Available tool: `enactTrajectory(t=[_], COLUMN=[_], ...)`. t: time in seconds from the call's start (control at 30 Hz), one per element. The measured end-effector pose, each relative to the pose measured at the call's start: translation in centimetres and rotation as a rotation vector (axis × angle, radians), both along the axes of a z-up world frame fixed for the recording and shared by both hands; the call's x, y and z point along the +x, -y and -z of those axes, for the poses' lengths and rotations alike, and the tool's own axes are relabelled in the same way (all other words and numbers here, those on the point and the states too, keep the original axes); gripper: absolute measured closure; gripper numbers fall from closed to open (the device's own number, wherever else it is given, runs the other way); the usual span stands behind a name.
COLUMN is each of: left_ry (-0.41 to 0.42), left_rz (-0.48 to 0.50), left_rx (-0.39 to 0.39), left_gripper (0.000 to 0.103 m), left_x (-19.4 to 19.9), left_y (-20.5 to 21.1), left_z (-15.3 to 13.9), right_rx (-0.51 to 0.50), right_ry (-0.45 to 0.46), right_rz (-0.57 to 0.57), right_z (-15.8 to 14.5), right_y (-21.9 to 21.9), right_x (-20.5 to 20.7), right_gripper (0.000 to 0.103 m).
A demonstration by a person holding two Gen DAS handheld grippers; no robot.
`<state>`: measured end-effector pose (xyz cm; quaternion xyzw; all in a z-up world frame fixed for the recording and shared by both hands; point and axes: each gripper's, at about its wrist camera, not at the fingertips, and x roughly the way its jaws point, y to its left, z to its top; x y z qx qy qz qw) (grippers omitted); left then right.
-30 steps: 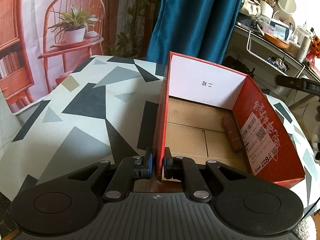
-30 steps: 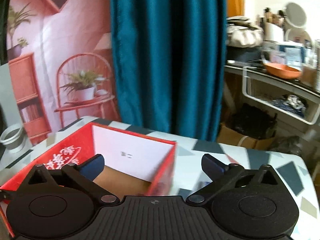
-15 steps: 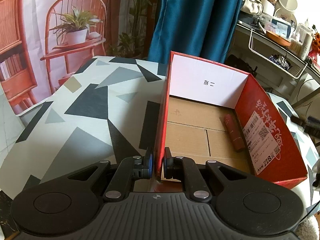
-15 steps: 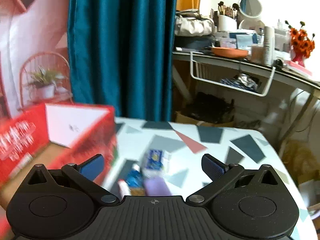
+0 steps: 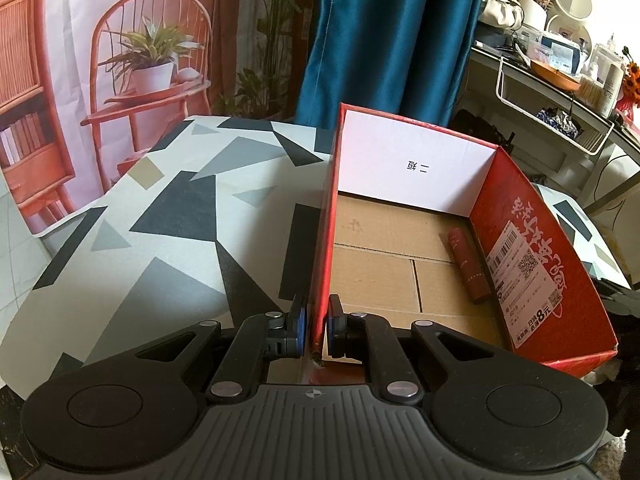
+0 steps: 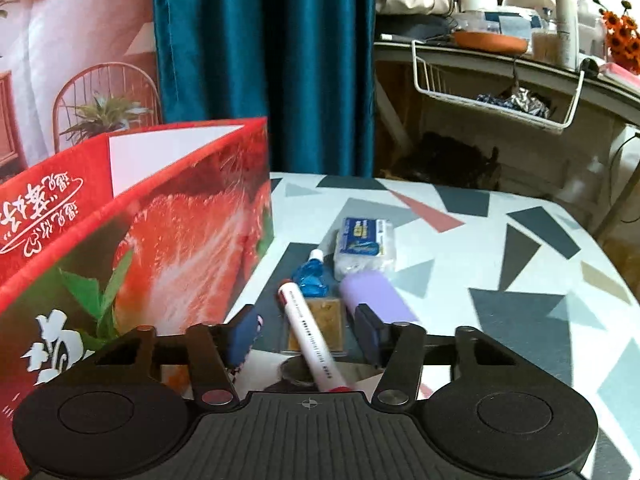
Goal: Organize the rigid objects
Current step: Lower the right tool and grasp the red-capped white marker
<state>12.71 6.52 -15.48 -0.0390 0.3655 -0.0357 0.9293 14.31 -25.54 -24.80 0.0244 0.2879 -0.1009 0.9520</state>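
My left gripper [image 5: 318,326] has its jaws pinched on the near left wall of the red box [image 5: 325,216], one pad outside, one inside. Ahead of those jaws and to the right, a dark red tube [image 5: 468,266] lies on the cardboard floor of the box, close against the right wall. The white end panel stands at the far side, well ahead of the jaws.

My right gripper [image 6: 308,330] hangs low over the bench [image 6: 500,248] with jaws partly open, holding nothing. A white marker [image 6: 310,334] lies slanted between the pads, its red end toward me. Under it sits a clear case with brown contents [image 6: 328,320]. Just ahead of the jaws lies a blue bottle [image 6: 312,276] with a white cap. A lilac cylinder [image 6: 372,292] lies just ahead of the right pad, and beyond it a tissue packet [image 6: 366,250]. The red box stands just left of the left pad.
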Motion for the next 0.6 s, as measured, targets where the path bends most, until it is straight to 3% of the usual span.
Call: enactTrajectory(t=[0.1, 0.6], left_ry=[0.006, 0.009], left_rz=[0.003, 0.001], left_rx=[0.005, 0.002], left_gripper=[0.092, 0.092], left_x=[-0.1, 0.0], left_y=[0.1, 0.0], left_z=[0.0, 0.1], right_rx=[0.013, 0.029], right_ry=[-0.008, -0.058], right_rz=[0.005, 0.019], right_z=[0.5, 2.3], right_y=[0.1, 0.6], right_x=[0.8, 1.4], right_gripper=[0.073, 0.082])
